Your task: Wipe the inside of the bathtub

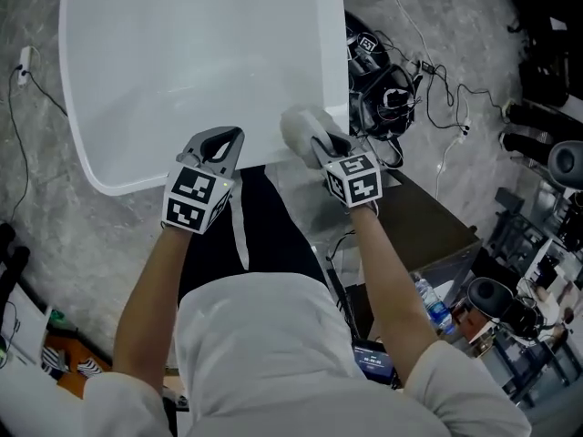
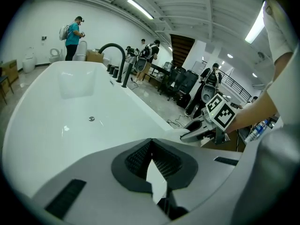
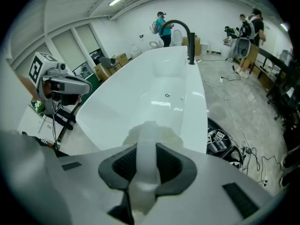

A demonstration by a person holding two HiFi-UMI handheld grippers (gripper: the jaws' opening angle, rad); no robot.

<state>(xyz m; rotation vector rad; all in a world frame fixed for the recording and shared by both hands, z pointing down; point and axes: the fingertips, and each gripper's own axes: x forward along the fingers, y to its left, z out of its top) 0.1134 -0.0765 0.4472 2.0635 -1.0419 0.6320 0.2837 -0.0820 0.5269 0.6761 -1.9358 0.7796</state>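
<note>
The white bathtub (image 1: 182, 62) fills the upper head view, with its near rim just ahead of both grippers. My right gripper (image 1: 321, 140) is shut on a white cloth (image 1: 299, 126), which hangs over the tub's near right rim. In the right gripper view the cloth (image 3: 146, 158) runs as a folded strip between the jaws, with the tub (image 3: 159, 97) and its drain (image 3: 167, 95) beyond. My left gripper (image 1: 235, 136) hovers at the near rim, shut and empty. Its tips (image 2: 151, 142) meet above the tub (image 2: 70, 121).
A black faucet (image 2: 115, 50) stands on the tub's far right rim. Black gear and tangled cables (image 1: 383, 89) lie on the floor right of the tub. A brown box (image 1: 428, 226) and a water bottle (image 1: 433, 303) are near my right arm. People stand far off.
</note>
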